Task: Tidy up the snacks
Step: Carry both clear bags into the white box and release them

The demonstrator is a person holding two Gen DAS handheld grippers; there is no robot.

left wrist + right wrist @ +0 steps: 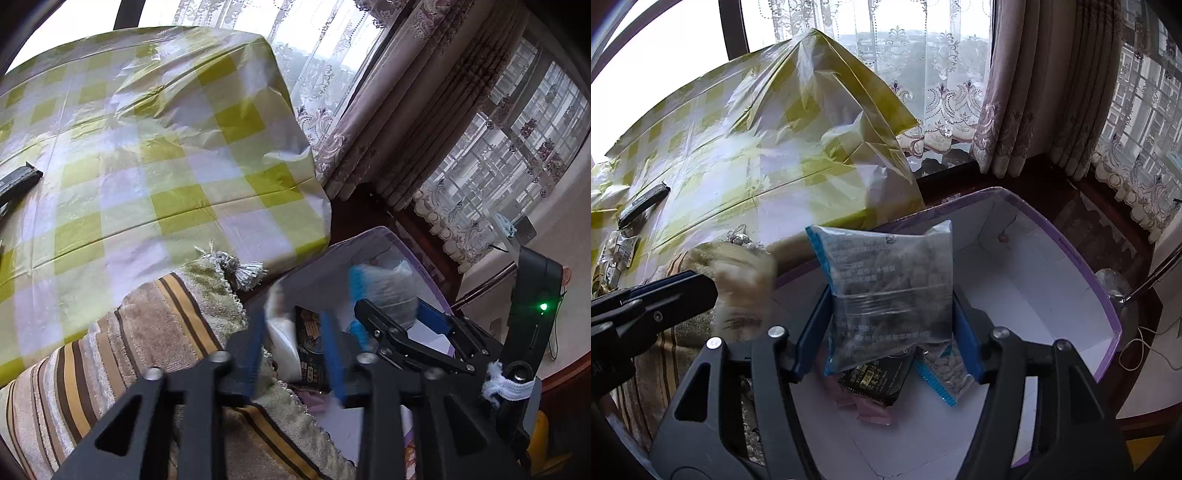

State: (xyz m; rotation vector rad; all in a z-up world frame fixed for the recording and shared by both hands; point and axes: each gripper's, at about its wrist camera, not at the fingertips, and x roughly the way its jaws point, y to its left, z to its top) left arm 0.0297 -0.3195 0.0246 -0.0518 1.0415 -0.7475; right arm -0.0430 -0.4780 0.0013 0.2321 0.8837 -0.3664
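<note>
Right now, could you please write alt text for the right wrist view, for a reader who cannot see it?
The right gripper grips a clear, blue-edged snack bag above an open white box with a purple rim. A black packet, a pink packet and another clear bag lie inside; a yellow-checked tablecloth is behind.

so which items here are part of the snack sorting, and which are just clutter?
Job:
right gripper holding clear snack bag
purple-rimmed box
black packet
seed bag
small packets on table

Clutter:
checked tablecloth
striped towel
curtains

Motion-blurred pale packet point(744, 291) beside box point(1104, 291).
</note>
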